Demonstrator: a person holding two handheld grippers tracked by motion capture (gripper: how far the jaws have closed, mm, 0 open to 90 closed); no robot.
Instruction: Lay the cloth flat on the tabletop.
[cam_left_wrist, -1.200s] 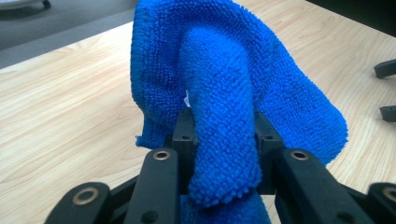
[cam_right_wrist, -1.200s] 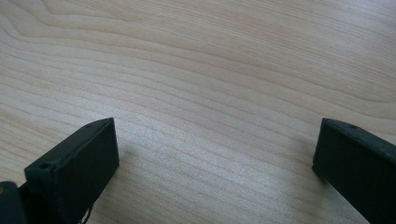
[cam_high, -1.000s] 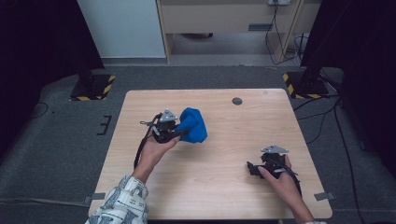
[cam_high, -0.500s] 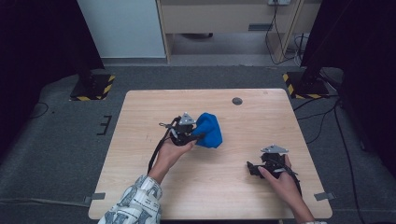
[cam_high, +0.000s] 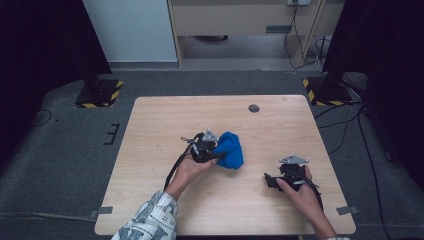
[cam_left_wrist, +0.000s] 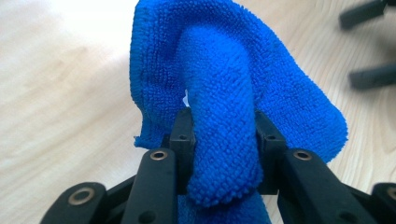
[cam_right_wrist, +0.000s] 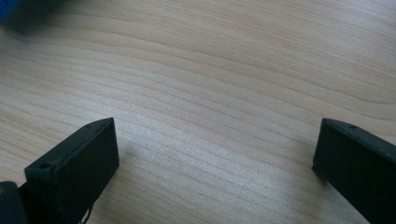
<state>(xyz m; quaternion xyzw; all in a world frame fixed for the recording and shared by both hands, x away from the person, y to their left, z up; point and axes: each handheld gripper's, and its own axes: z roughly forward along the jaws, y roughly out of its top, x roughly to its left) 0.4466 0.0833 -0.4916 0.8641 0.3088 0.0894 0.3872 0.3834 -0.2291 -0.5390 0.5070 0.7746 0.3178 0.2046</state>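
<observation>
Cloth (cam_left_wrist: 224, 121), blue and bunched up, is pinched between the two jaws of the left gripper (cam_high: 216, 150), which have just loosened a little. That hand reaches forward over the middle of the table (cam_high: 165, 120). Off to the side, the right gripper (cam_high: 272, 181) rests low with its jaws wide apart, holding nothing.

Light wooden table (cam_high: 150, 130) on grey carpet (cam_high: 65, 150), white panel (cam_high: 132, 30) behind, black curtains (cam_high: 45, 45), hazard-striped stand bases (cam_high: 100, 95)
</observation>
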